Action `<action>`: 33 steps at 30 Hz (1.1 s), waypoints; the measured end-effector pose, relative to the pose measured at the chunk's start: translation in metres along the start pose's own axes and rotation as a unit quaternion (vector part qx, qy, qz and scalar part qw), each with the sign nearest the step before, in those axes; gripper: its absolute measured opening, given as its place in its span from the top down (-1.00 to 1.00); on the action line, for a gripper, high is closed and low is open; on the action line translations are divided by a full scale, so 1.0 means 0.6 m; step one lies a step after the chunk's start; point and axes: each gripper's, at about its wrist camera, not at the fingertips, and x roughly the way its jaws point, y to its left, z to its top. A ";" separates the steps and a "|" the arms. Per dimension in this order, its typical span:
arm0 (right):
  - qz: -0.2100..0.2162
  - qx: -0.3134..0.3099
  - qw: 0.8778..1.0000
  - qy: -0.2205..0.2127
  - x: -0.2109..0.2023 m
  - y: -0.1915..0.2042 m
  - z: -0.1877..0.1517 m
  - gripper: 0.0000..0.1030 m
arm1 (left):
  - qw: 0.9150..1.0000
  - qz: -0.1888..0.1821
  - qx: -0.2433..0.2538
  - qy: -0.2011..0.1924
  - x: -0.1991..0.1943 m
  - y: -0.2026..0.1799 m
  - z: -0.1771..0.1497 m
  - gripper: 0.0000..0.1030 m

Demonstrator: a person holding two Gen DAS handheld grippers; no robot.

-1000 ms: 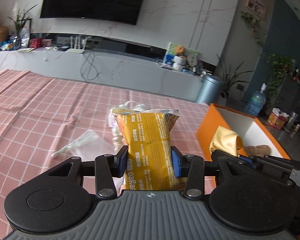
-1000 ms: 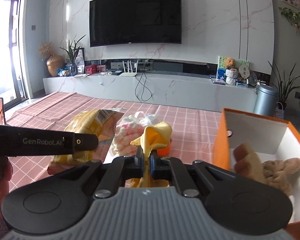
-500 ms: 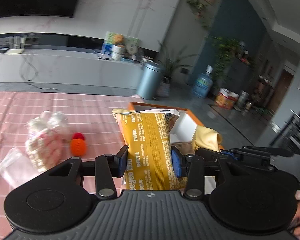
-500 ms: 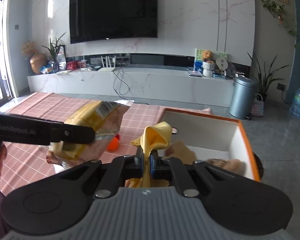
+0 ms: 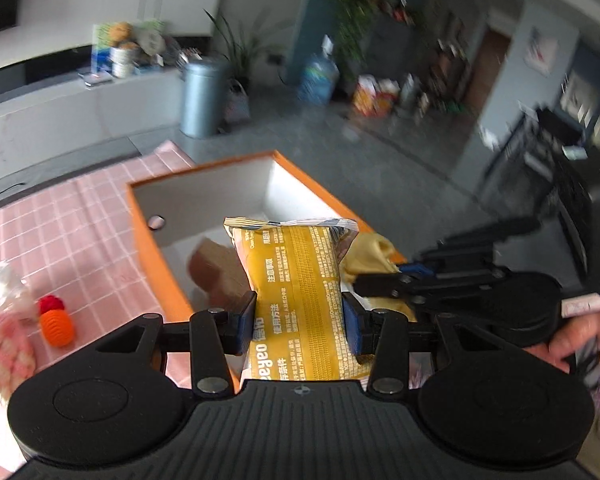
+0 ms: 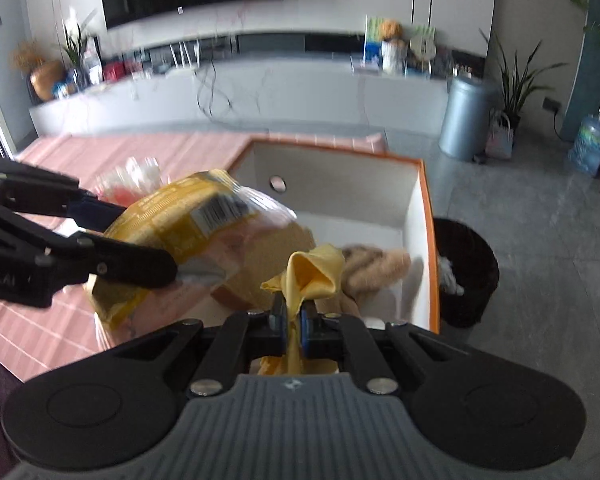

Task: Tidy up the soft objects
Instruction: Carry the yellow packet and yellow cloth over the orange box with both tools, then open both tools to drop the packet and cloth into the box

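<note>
Yellow printed plastic snack packet (image 5: 300, 300), soft, crinkled: held clamped at mid-length between the blue pads of the left gripper (image 5: 300, 318), upright, above the near end of the orange-walled, white-lined open box (image 5: 140, 232). Pale yellow folded cloth (image 6: 314, 274): pinched tight in the nearly closed right gripper (image 6: 294, 322), bunched upward, likewise over the box.

Contents already in box: brown plush toy (image 6: 374, 268); brown block-shaped soft item (image 5: 212, 268).

Left on pink checked tablecloth (image 5: 80, 240): orange and red knitted toy (image 5: 56, 320); clear bag of pink and white sweets (image 5: 4, 328).

Handling, judged: best lowered clear of the orange rim before release, one gripper at a time, packet to the vacant far floor, cloth beside the plush; light squeeze only, packet easily crushed.

Pose: both grippers side by side, close together, angled downward toward the box interior, left one left of right.
</note>
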 end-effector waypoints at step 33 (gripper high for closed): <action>-0.003 -0.007 0.989 0.147 0.085 -0.037 -0.004 0.50 | 0.959 -0.001 0.235 0.156 0.159 -0.049 -0.014 -0.09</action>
